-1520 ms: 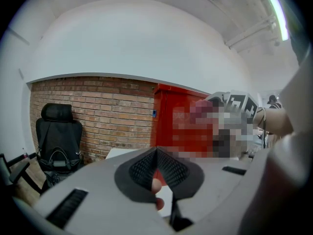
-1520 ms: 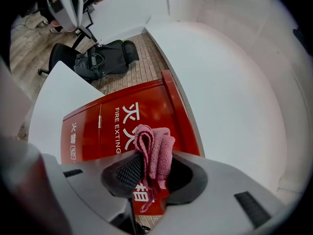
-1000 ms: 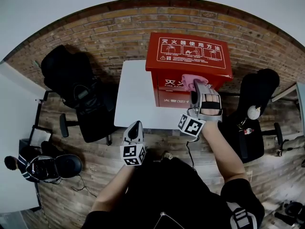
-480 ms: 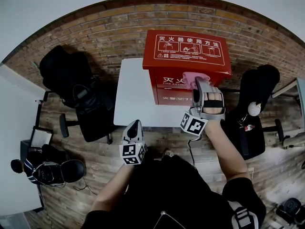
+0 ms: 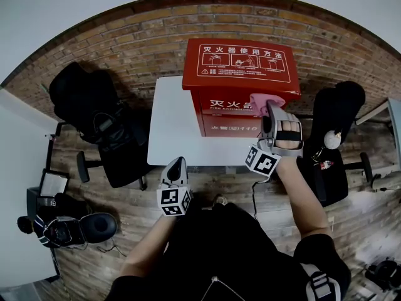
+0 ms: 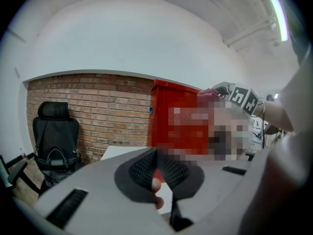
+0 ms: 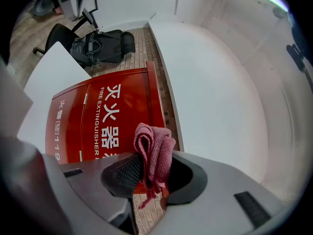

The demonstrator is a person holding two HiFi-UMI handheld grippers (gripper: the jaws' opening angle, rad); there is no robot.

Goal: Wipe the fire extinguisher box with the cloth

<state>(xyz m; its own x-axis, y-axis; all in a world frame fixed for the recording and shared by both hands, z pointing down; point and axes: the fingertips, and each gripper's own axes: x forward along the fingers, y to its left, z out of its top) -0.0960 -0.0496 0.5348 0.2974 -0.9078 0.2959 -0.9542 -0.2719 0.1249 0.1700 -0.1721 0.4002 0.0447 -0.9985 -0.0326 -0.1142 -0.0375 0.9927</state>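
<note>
The red fire extinguisher box (image 5: 238,83) stands on the right part of a white table (image 5: 170,127), against a brick wall. My right gripper (image 5: 268,110) is shut on a folded pink cloth (image 5: 258,102), which is held at the box's front face near its upper right corner. In the right gripper view the cloth (image 7: 154,152) is pinched between the dark pads, with the box front (image 7: 110,119) and its white lettering just behind. My left gripper (image 5: 178,164) hangs shut and empty in front of the table's near edge. From the left gripper view, the box (image 6: 168,116) lies ahead of the closed jaws.
A black office chair (image 5: 94,115) with a bag on it stands left of the table. Another black chair (image 5: 338,127) is close to the box's right side. A white desk edge (image 5: 19,168) and dark gear (image 5: 69,227) lie on the wooden floor at far left.
My right gripper has carried the cloth to the right and slightly upward across the box front. The left gripper has stayed where it was.
</note>
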